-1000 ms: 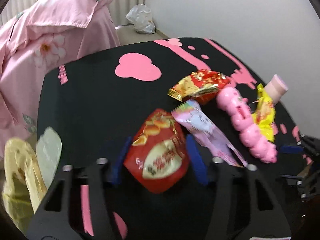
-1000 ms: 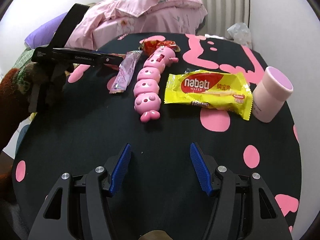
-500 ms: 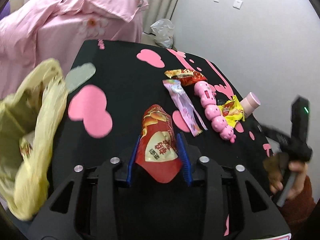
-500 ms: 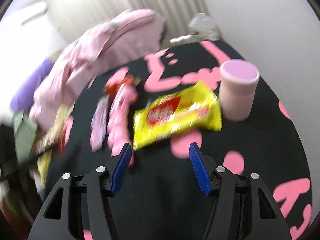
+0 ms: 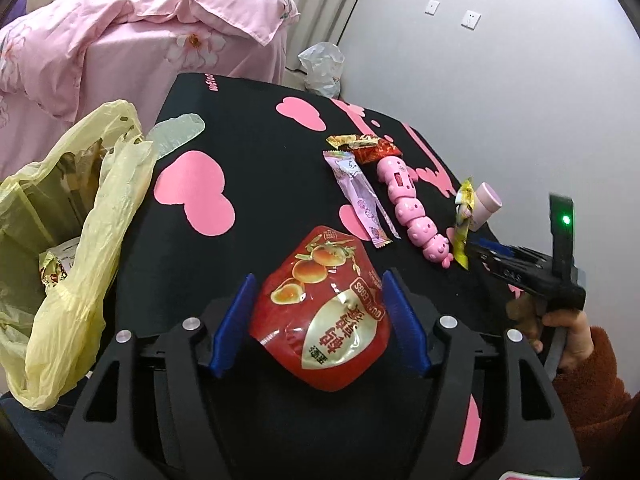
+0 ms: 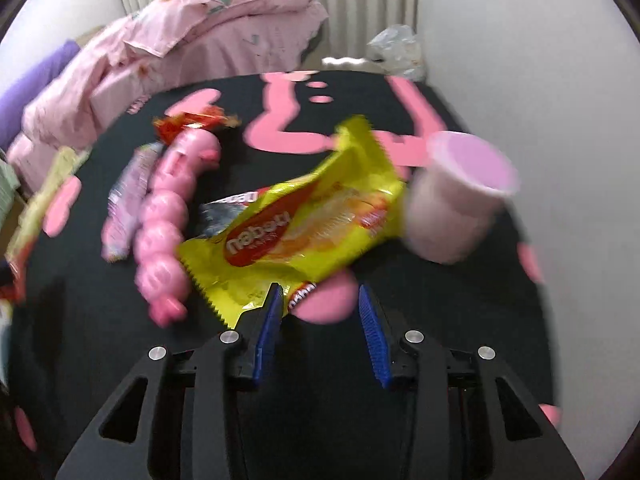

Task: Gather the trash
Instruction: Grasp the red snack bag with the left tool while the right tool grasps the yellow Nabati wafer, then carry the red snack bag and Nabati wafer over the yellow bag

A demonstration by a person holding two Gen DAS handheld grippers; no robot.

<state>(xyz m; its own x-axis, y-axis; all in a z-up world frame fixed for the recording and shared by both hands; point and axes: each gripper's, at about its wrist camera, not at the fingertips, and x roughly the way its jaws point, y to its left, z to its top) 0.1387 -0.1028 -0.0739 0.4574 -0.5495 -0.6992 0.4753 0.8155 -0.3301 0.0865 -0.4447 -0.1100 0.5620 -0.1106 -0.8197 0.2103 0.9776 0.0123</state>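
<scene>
At the far left of the left wrist view hangs the yellow trash bag (image 5: 76, 240), its mouth open beside the black table (image 5: 256, 128). In the lower middle, the left gripper (image 5: 318, 316) has its blue fingers on both sides of the red snack pouch (image 5: 326, 312), pinching it. The pouch is puffy and slick, so I think it could slip out and fall to the floor on the way to the bag. The bag is floppy too; its mouth could fold shut and the pouch could miss.

Further right lie a purple wrapper (image 5: 360, 196) and a pink toy caterpillar (image 5: 412, 208), side by side.

In the blurry right wrist view, the right gripper (image 6: 320, 320) holds the yellow wafer pack (image 6: 296, 232), lifted near the middle. Only its left finger (image 6: 266, 332) seems to touch the pack's corner; the other stands apart, so I cannot tell if the grip is real. The pack could drop, or swing and knock over the pink cup (image 6: 456, 200) just beside it, right of middle.
</scene>
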